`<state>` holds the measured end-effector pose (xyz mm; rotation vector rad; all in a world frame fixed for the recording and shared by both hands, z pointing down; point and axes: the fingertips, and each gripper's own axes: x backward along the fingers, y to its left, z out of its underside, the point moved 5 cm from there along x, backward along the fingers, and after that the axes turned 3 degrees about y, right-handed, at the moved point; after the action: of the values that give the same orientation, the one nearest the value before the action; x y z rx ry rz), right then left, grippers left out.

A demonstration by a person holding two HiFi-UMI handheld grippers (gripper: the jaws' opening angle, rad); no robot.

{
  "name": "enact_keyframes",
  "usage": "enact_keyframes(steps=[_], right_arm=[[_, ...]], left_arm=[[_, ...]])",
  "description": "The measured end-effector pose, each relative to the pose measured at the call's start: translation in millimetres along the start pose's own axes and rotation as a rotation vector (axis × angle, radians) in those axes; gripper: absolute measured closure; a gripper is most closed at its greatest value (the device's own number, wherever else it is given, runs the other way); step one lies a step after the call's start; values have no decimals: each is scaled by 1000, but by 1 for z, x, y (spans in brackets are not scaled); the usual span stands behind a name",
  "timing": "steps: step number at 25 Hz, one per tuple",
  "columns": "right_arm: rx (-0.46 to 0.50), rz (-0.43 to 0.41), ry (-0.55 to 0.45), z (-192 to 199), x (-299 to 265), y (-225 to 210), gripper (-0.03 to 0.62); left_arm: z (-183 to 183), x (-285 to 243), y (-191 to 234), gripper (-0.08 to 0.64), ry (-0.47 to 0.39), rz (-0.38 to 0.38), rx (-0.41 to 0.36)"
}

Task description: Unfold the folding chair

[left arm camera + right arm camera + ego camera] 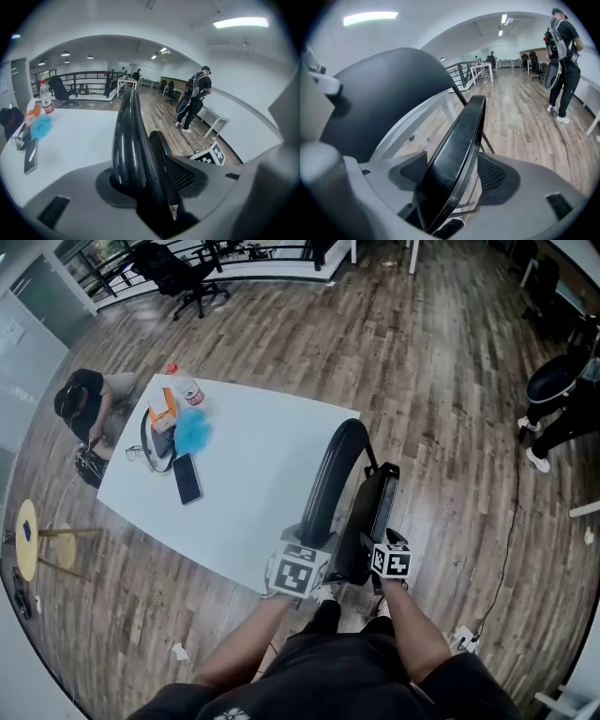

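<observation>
Slippage is our nearest worry. The left gripper (311, 542) is clamped on the thin top edge of the backrest (345, 442), and the right gripper (377, 538) on the edge of the seat (375, 507). Both are glossy black panels, so a hard pull apart could, we judge, slide a pad off. Just ahead of both grippers the folding chair (323, 493) stands nearly flat, narrow and upright on the floor (450, 381); tugged unevenly, it may twist or tip. Left of the left gripper the backrest runs just beside the corner of the table (253, 456), and a swinging panel could knock it. Far beyond the right gripper a person (562, 56) stands, well clear.

Our left forearm (248, 643) and right forearm (412, 634) reach forward nearly side by side. Each gripper points steeply down and away onto the chair's top.
</observation>
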<state>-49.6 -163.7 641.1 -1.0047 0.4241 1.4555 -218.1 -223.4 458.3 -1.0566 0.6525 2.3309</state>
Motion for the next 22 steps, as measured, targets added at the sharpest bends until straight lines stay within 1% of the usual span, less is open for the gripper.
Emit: enact_keyframes(steps=[1, 4, 5, 6, 8, 11, 14, 16, 18, 20, 22], right_arm=[[-46, -61, -19, 5, 2, -10, 255], [-184, -308, -66, 20, 1, -22, 253], [-209, -363, -74, 22, 1, -22, 253], [-224, -390, -82, 22, 1, -24, 253], [-238, -393, -96, 20, 2, -34, 253], [-272, -398, -108, 21, 6, -55, 250], [-306, -388, -113, 31, 12, -84, 250], [-335, -381, -118, 38, 15, -104, 250], [-342, -381, -106, 47, 17, -123, 250], [-345, -402, -93, 56, 18, -140, 250], [-360, -446, -97, 63, 21, -159, 249]], left_arm=[[1, -2, 0, 365, 6, -7, -2], [5, -7, 5, 365, 27, -56, -25], [6, -9, 6, 365, 30, -67, -26], [6, -11, 5, 365, 30, -67, -18], [5, -15, 1, 365, 34, -66, -4], [5, -21, -8, 365, 56, -123, -28], [6, -29, -21, 365, 64, -151, -22], [7, -34, -28, 365, 76, -166, -34], [10, -40, -33, 365, 88, -179, -44], [13, -45, -36, 365, 96, -201, -44], [15, -51, -38, 367, 102, -211, -34]])
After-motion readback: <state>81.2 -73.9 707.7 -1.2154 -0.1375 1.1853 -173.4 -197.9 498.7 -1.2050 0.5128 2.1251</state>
